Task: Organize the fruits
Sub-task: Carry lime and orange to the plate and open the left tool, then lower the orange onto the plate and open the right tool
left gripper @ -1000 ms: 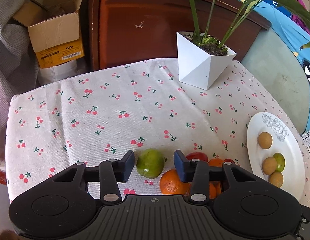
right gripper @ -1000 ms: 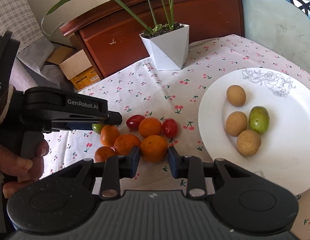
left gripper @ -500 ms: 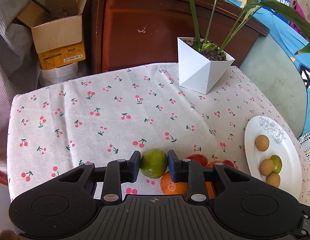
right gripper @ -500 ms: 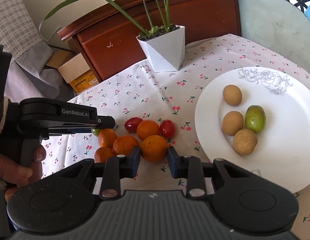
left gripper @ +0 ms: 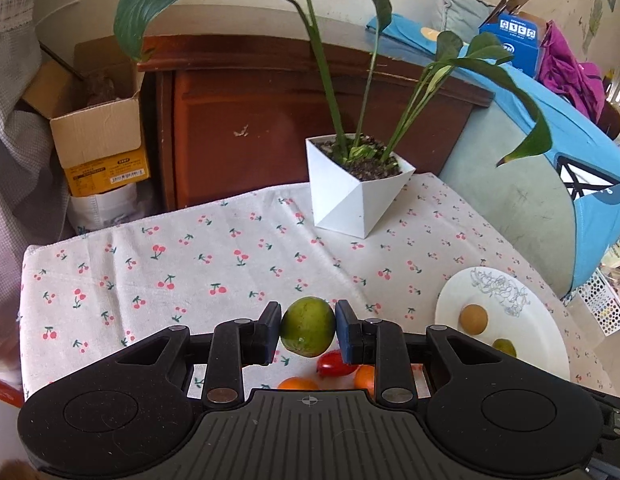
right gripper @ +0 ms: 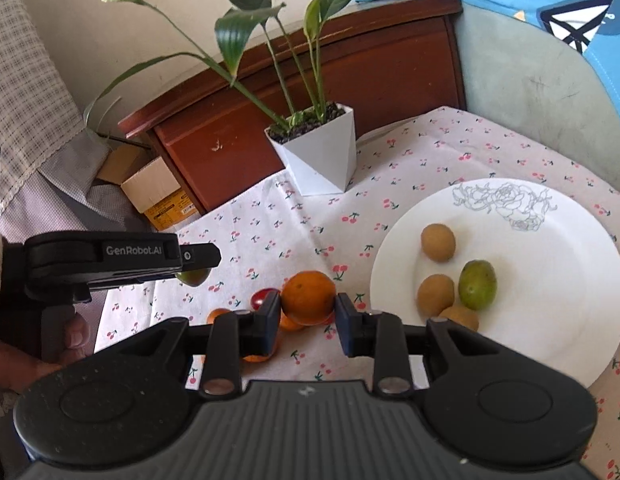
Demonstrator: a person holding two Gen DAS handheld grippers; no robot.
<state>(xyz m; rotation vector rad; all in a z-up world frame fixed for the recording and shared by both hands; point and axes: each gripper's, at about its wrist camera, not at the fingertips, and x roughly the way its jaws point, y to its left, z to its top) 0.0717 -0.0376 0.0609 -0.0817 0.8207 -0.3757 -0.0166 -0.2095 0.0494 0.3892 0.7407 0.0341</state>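
We hold two fruits at this moment. The left tongs (left gripper: 307, 332) pinch a green lime (left gripper: 307, 332) at its widest part, and it hangs above the cherry-print cloth of the bench (left gripper: 181, 264). The right tongs (right gripper: 307, 300) pinch an orange (right gripper: 307, 298) in the same way, a blue pad on each side, lifted just over the group of fruits and near the white plate (right gripper: 558, 280).

We judge both fruits to be light, round and firm, with a skin that gives a little. The lime skin looks smooth and shiny, so it may roll or slip if the pads sit off the middle; the orange peel is rougher and should hold better. The best place to take them is across the equator, with moderate force, because too much pressure can bruise them.

The plate already carries three brown round fruits (right gripper: 438, 242) and one green fruit (right gripper: 477, 285); it is ceramic, we think, so fruits should be set down softly.

Some things are hard to see. The bodies of the tongs cover most of the remaining oranges and the red cherry tomatoes (left gripper: 336, 363). In the right view the lime is almost hidden under the other tool. The near edge of the plate is cut off.
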